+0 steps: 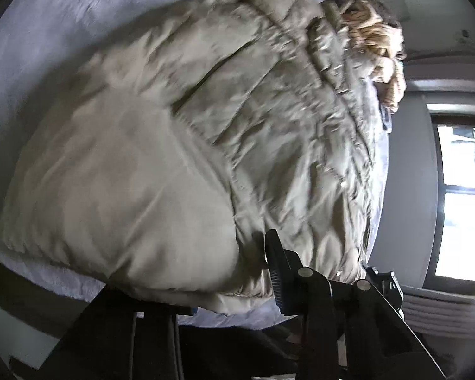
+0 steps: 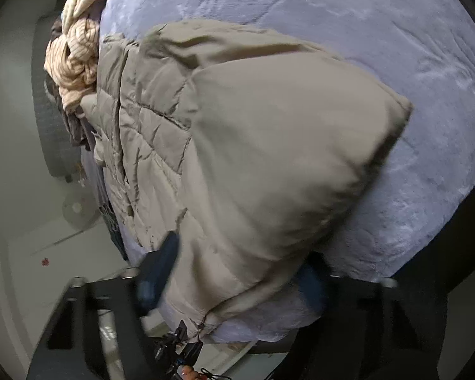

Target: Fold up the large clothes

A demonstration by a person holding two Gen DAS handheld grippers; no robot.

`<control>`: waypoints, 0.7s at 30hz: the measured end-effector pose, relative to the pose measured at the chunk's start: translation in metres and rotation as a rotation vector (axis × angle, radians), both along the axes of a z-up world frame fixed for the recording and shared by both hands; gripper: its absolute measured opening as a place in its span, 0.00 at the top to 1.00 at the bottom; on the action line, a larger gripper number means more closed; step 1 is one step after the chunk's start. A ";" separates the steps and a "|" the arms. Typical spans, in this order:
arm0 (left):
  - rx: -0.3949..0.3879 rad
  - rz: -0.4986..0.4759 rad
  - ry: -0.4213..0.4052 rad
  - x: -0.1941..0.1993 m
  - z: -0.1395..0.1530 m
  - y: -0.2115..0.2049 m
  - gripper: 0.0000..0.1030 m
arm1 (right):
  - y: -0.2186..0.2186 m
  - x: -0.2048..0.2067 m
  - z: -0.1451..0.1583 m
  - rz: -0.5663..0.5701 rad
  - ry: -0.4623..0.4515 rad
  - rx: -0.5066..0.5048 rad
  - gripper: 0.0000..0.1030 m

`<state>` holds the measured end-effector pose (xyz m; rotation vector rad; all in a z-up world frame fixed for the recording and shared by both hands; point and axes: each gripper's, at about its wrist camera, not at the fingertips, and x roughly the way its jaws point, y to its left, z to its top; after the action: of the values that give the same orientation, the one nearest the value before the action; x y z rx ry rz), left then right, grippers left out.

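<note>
A large beige padded jacket (image 1: 180, 145) lies spread on a bed (image 2: 348, 31) covered with a pale lavender fleece blanket, its hem bunched at the bed's near edge and its body reaching toward the far edge.

The left claw (image 1: 319, 272) sits at the jacket's near hem. Only two dark fingers (image 1: 277, 262) show, set fairly narrow with a fold of fabric between them; whether the pads actually pinch it cannot be told.

The right claw (image 2: 234, 272) straddles the near corner of the jacket, a blue-padded finger on each side. The gap is moderate and the thick fabric fills it, so it looks gripped, though motion blur leaves that a judgement.

The step in hand appears to be taking hold of the near hem with both claws before folding. To do it well, each claw should catch every padded layer rather than just the slippery outer shell. The two should then lift evenly, so the bulky hem does not twist or slide off the bed's edge.

A heap of other clothes, including a cream striped knit (image 2: 76, 63), sits by the bed's side edge beyond the jacket. A bright window (image 1: 462, 196) shows in the left view, and a pale floor (image 2: 19, 209) lies beside the bed in the right view.
</note>
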<state>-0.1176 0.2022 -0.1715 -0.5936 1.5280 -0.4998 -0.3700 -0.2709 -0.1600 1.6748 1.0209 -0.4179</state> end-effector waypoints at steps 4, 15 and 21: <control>0.024 -0.030 -0.052 0.005 0.010 -0.008 0.81 | -0.001 0.003 0.001 0.002 -0.010 0.004 0.80; 0.071 -0.077 -0.230 0.011 0.058 -0.010 0.83 | -0.008 0.034 0.042 0.150 -0.039 -0.168 0.91; 0.061 -0.074 -0.336 0.030 0.097 -0.021 0.83 | -0.016 0.066 0.073 0.237 -0.069 -0.276 0.92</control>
<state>-0.0878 0.1813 -0.0745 -0.3843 1.2431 -0.5760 -0.3040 -0.2873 -0.0865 1.2979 1.0455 -0.3256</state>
